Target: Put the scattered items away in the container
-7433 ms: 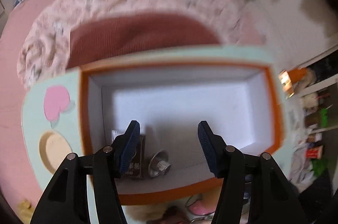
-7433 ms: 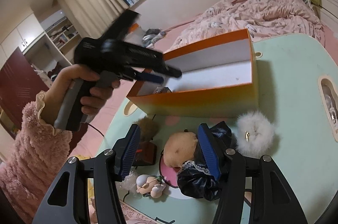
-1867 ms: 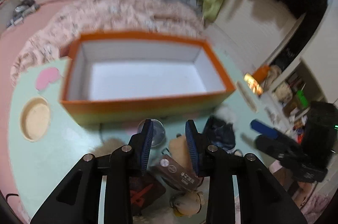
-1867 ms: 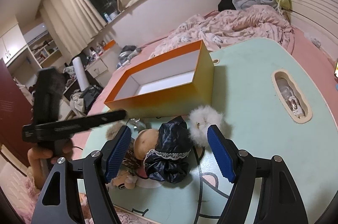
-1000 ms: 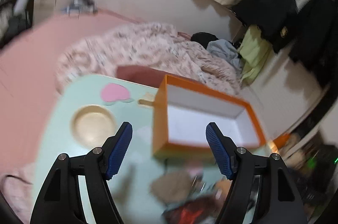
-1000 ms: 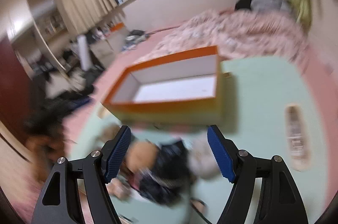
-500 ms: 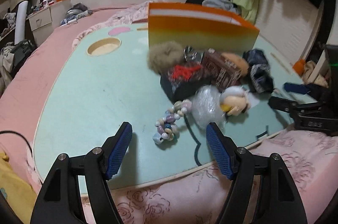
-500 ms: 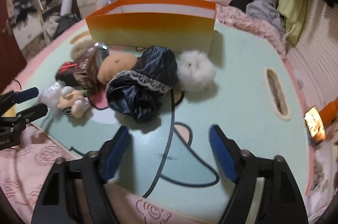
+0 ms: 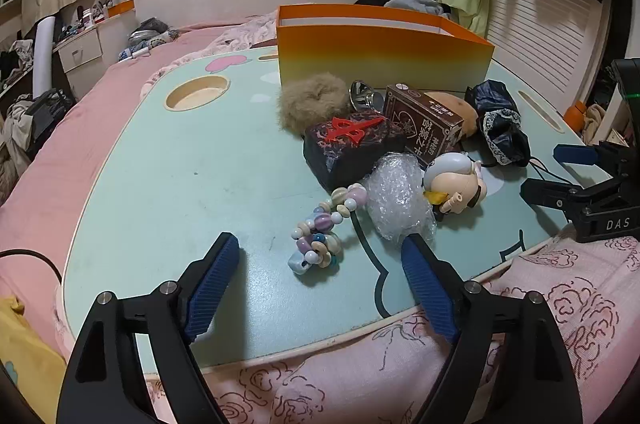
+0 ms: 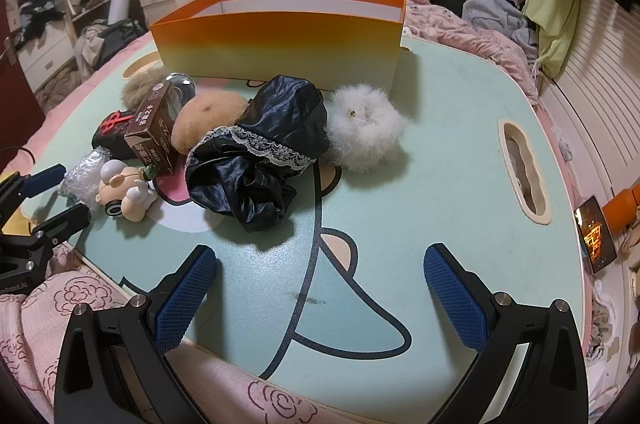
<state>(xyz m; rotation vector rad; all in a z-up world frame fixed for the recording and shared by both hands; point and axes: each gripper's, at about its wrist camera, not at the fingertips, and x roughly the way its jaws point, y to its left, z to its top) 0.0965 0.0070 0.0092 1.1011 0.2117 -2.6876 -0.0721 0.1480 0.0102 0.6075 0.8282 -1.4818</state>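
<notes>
Behind a heap of trinkets stands the orange box [image 9: 380,56], both left gripper [image 9: 320,260] and right gripper [image 10: 320,272] spread wide, empty.

We count one orange box [image 9: 384,54] at the far side of the table [image 9: 168,160]. Near it lie two fluffy scrunchies, one brown [image 9: 312,102] to the left and one white [image 10: 366,128] to the right. We also see one beaded bracelet [image 9: 326,228], one bubble-wrap bundle [image 9: 398,200], one doll head [image 9: 454,180], one brown carton [image 9: 426,122], one dark pouch [image 9: 352,148], one black lace-trimmed cloth [image 10: 260,148] and one tan round cushion [image 10: 208,124].
</notes>
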